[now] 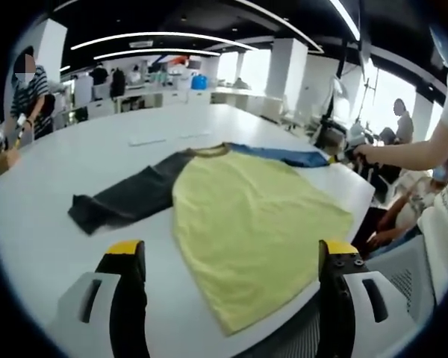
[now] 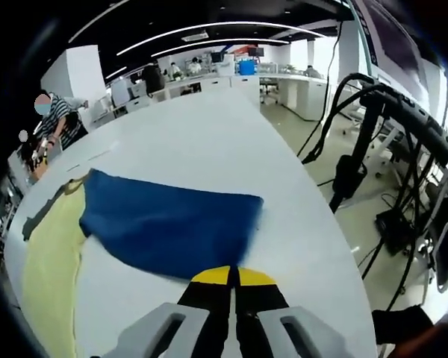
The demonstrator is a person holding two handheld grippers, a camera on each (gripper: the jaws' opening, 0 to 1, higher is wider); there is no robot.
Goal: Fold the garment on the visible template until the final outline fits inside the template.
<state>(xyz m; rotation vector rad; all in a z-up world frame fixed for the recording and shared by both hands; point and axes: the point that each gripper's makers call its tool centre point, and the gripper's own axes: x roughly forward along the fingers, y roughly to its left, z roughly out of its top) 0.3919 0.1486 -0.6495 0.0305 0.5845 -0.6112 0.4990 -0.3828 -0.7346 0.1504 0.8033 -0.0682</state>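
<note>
While the white tabletop (image 1: 75, 164) carries the garment (image 1: 246, 224) spread flat, yellow body near its edge, the left gripper (image 1: 231, 257) hovers with jaws apart; the right gripper (image 2: 233, 277) has its jaws together at the blue sleeve (image 2: 172, 227), probably pinching its cuff for folding.

The right tool (image 2: 233, 277), jaws together, pinches the garment's blue sleeve (image 2: 172, 227) on the white table (image 2: 209, 134).

The blue sleeve (image 2: 168, 231) of the yellow-bodied cloth shirt was motion-blurred along its near edge, where it met the closed yellow tips of the right hand-held gripper (image 2: 233, 277); whether cloth was pinched there could not be told. The shirt's hem (image 1: 243, 317) overhung the white worktop's (image 1: 75, 164) near edge.
</note>
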